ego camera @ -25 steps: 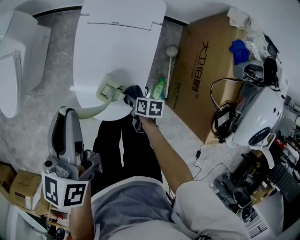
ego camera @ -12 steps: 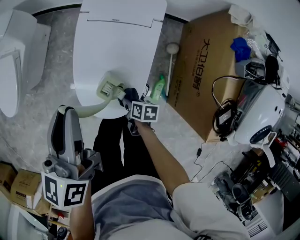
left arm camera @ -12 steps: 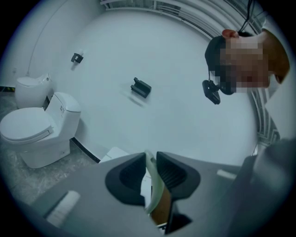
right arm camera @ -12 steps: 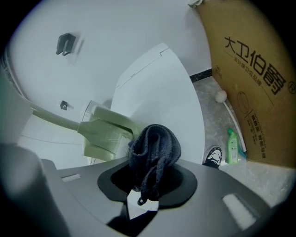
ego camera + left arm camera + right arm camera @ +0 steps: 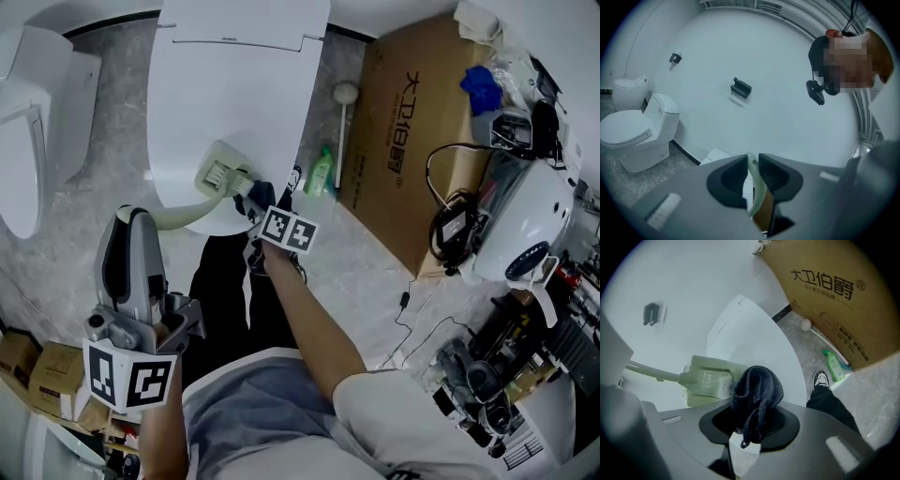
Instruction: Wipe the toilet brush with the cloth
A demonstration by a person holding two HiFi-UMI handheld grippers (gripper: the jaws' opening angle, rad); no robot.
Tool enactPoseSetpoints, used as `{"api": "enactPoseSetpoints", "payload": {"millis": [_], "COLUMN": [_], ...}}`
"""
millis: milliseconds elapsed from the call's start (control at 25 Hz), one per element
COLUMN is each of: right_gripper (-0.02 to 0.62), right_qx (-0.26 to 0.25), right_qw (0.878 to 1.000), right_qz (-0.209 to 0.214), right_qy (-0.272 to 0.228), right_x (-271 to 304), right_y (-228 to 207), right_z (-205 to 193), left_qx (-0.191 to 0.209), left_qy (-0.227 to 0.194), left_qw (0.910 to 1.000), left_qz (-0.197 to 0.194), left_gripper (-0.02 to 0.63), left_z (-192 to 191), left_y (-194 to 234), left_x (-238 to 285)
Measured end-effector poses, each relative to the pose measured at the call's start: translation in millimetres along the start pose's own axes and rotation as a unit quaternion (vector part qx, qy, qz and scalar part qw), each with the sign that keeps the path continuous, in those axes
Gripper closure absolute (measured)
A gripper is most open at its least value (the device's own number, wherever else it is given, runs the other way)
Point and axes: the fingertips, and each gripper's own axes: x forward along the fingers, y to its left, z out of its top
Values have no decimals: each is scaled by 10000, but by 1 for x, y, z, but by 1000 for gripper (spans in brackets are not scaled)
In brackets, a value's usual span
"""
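The pale green toilet brush has a flat rectangular head [image 5: 217,173] held over the white toilet lid [image 5: 234,84]; its curved handle [image 5: 178,219] runs down to my left gripper [image 5: 141,281], which is shut on it. In the left gripper view the handle [image 5: 753,187] is pinched between the jaws. My right gripper [image 5: 255,202] is shut on a bunched dark blue cloth [image 5: 757,397], whose edge touches the right end of the brush head [image 5: 710,380].
A second toilet [image 5: 33,112] stands at the left. A large cardboard box [image 5: 412,141], a white plunger [image 5: 343,103] and a green bottle [image 5: 321,173] lie right of the toilet. Cables and equipment [image 5: 506,244] crowd the far right. The person's dark trousers [image 5: 234,291] are below.
My right gripper with the cloth has slid a little left and down along the brush head. The left gripper and the brush have stayed nearly still.
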Motion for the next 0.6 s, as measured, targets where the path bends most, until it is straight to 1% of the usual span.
{"api": "enactPoseSetpoints", "payload": {"millis": [160,280,480,600], "right_gripper": [489,492,492,494], "right_qx": [595,1128,2034,2452], "right_qw": [9978,9921,9736,9609], "right_qz": [220,369,600,754], "right_qy": [-180,-398,-840,-1038], "right_x": [2,5,6,7], "right_y": [4,6,6,10], "right_z": [-12,-18,-21,-26], "left_qx": [55,99,188,245], "left_qy": [28,57,155,199], "left_qw": [10000,9998,9995,9992], "left_qz": [-71,-134,-208,-237], "left_gripper": [606,606,606,606], "left_z": [1,0,-1,0], "left_y": [-2,-3,-5,-5], "left_x": [1,2,3,4]}}
